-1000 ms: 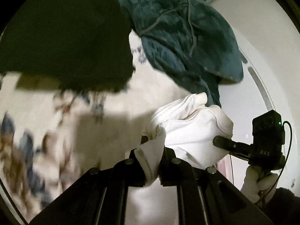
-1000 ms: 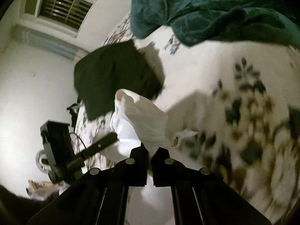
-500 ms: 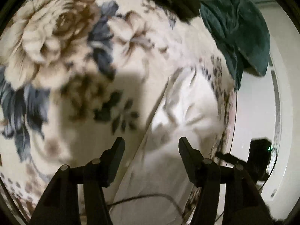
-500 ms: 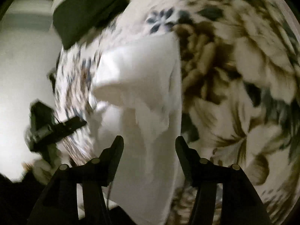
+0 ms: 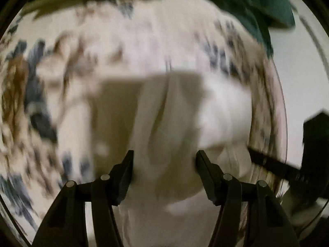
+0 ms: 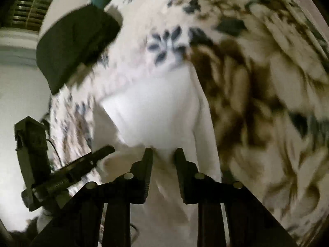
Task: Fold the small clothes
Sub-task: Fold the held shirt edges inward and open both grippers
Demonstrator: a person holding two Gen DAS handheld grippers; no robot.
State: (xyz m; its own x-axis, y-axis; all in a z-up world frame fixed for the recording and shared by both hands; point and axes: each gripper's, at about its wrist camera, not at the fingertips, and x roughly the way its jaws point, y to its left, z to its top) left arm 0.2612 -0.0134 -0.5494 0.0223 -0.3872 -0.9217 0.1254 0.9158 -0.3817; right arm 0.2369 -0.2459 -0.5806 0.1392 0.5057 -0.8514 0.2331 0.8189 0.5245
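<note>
A white garment (image 5: 174,123) lies on a bedspread (image 5: 61,82) printed with blue and brown flowers, seen by two wrist cameras, both blurred by motion. In the left wrist view the cloth is a long pale shape whose long axis runs away from the camera, from the bottom edge up toward the middle, with soft lengthwise creases and a shadow across its far end. The left gripper (image 5: 164,160) hovers over the near part, its two black fingers spread wide on either side of the cloth, gripping nothing. In the right wrist view the same white garment (image 6: 156,113) again stretches away from the lens, its far edge roughly straight across the floral cover. The right gripper (image 6: 163,154) has its fingers narrowly parted, with a fold of white cloth rising between them; whether they pinch it cannot be told. A black garment (image 6: 76,45) lies farther off on the bed, and a dark green one (image 5: 257,6) is bunched at the far side. Each camera catches the other gripper at its edge.
</note>
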